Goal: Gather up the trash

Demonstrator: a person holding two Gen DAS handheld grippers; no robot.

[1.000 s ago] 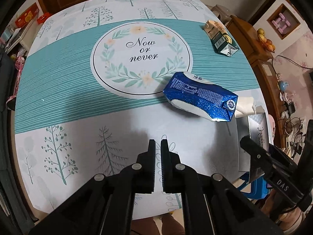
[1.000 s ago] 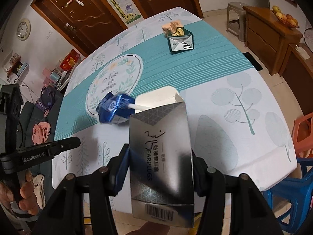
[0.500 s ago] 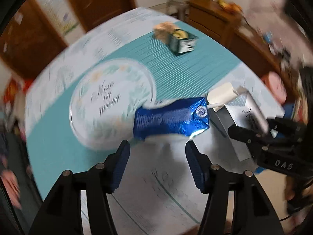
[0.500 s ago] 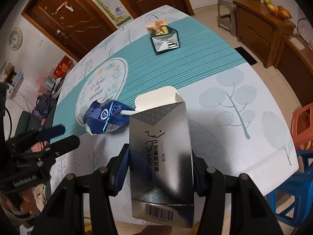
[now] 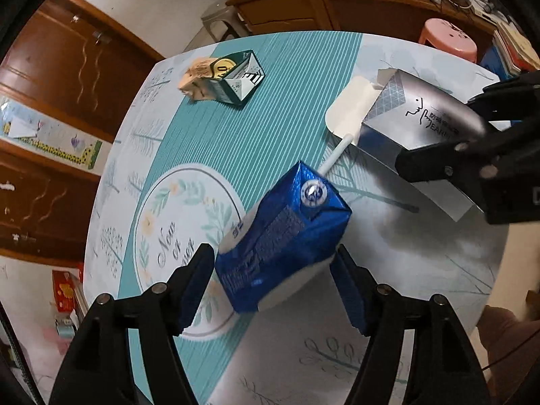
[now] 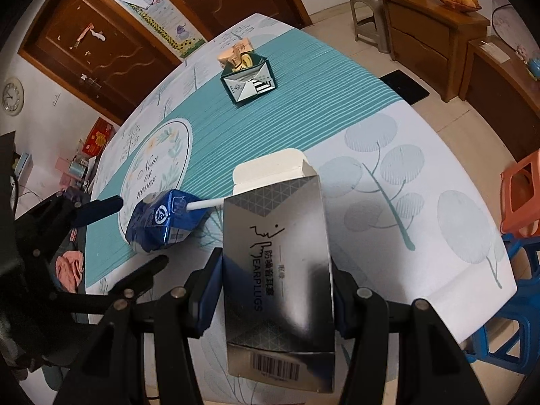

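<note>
A crushed blue drink carton with a white straw lies on the table between the fingers of my left gripper, which is open around it; contact is unclear. It also shows in the right wrist view. My right gripper is shut on a silver earplug box with its white flap open, held just above the table's near part. The box also shows in the left wrist view. A green carton with a tan wrapper lies at the far side; it also shows in the left wrist view.
The round table has a teal and white cloth with a printed wreath. Wooden doors, a grey stool and wooden cabinets stand behind. Orange and blue stools sit at the right edge.
My left gripper has opened and moved forward, swinging around so its fingers now straddle the blue carton. My right gripper has kept its hold on the silver box and barely moved.
</note>
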